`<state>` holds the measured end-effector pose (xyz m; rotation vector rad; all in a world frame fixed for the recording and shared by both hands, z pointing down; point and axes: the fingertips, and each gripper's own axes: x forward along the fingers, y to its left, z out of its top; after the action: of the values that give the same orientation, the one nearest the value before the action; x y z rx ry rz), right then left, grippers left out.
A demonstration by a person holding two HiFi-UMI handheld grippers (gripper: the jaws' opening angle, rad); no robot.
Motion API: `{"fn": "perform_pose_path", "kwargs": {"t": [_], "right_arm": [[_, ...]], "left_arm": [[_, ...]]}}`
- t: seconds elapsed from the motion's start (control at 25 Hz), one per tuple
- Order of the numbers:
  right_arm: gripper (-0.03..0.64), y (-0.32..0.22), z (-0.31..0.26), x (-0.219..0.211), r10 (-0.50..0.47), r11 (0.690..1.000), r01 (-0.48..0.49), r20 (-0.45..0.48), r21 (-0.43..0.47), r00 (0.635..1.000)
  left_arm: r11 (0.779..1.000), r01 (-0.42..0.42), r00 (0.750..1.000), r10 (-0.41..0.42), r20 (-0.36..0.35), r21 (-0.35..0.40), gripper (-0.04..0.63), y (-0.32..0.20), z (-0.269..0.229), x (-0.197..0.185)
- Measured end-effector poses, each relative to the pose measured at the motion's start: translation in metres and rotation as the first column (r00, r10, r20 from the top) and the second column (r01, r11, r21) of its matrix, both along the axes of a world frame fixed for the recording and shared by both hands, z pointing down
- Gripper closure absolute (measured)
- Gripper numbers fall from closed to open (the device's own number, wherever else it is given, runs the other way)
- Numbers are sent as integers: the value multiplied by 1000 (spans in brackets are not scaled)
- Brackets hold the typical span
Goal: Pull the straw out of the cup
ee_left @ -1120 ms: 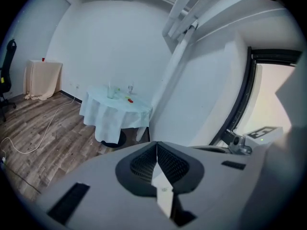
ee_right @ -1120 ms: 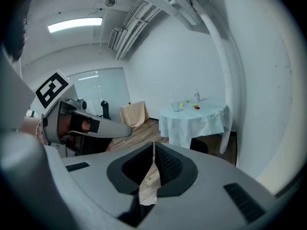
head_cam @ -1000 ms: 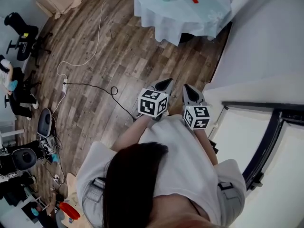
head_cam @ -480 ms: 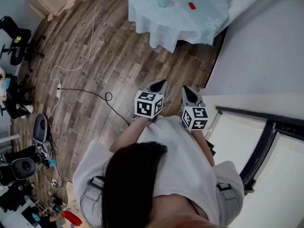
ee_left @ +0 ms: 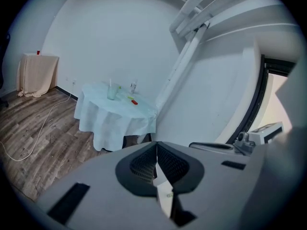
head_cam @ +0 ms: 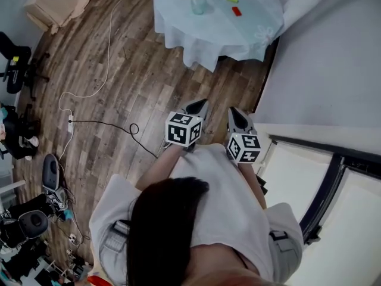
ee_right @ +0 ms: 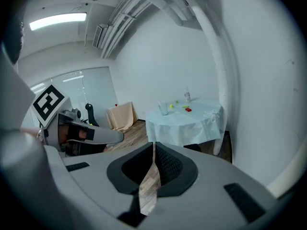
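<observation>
From the head view, the left gripper and the right gripper were held out side by side in front of the person, over the wood floor. Both pointed toward a round table under a pale blue cloth, well apart from them. The cup stood toward the tabletop's left edge, with a red piece nearer the middle. The straw was too thin to make out from here.

In the left gripper view, the left gripper had its fingers clenched together with nothing between them. The cup stood far beyond the fingertips, near the tabletop's left edge. The straw rose from the cup as a faint pale line, its long axis close to upright and its free end pointing up. A bottle stood to the right of the cup, toward the tabletop's back edge.

In the right gripper view, the right gripper was likewise clenched on nothing. The cup sat on the tabletop's left part, well away from the fingertips. The straw showed only as a thin sliver above the rim, leaning slightly left. The left gripper's marker cube showed at the left edge of this view.
</observation>
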<state>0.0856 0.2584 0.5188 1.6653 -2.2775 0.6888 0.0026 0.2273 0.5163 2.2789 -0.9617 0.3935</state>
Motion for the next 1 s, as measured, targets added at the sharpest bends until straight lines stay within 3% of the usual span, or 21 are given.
{"fn": "perform_pose_path", "kwargs": {"t": [1.0], "right_arm": [[577, -83, 7, -48, 94, 996, -94, 20, -12, 995]], "left_arm": [[994, -107, 994, 108, -26, 27, 584, -96, -3, -37]]}}
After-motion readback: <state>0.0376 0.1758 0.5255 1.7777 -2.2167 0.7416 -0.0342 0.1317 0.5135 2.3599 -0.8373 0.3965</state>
